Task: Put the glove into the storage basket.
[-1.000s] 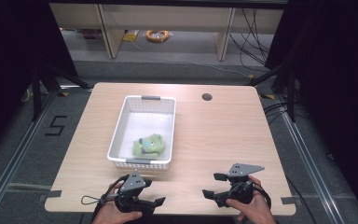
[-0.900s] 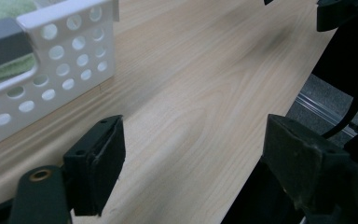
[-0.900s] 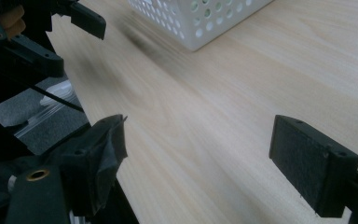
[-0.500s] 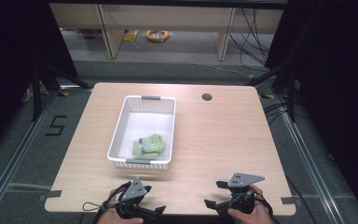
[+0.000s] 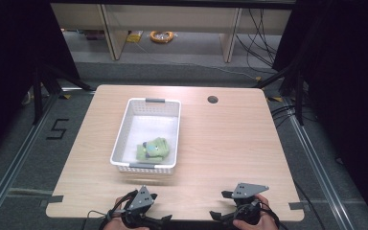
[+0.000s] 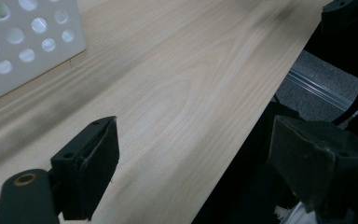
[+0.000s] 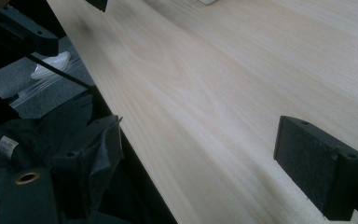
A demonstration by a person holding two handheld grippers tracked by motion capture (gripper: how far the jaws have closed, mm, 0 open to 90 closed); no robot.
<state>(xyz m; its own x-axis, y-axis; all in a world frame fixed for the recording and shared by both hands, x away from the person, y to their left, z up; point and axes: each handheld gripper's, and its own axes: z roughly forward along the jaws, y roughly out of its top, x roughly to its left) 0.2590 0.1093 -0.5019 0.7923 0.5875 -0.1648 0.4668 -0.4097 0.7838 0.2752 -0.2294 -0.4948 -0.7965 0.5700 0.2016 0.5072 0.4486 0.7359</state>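
Wood-top table (image 5: 220,158) sits over grey floor, black curtains at the sides, shelving and a cable coil at the back. White perforated basket (image 5: 147,134) stands left of centre, long axis running away from the person. Green cloth (image 5: 153,149) lies inside it at the near end, against the right wall, bunched up, with a small blue-white patch on top; looks soft and limp, too blurred to say more. Left gripper (image 5: 160,219) and right gripper (image 5: 216,215) both hang at the near table edge, well apart from the basket, tips turned toward each other. Left gripper (image 6: 191,163) has its jaws spread wide with nothing between them, basket corner (image 6: 23,46) at upper left. Right gripper (image 7: 198,158) is the same: jaws wide, bare wood between. My read: cloth is in the basket and both hands are clear of it, so either the drop-in is finished or a pick-out hasn't begun; can't tell which. No other loose items on the table.
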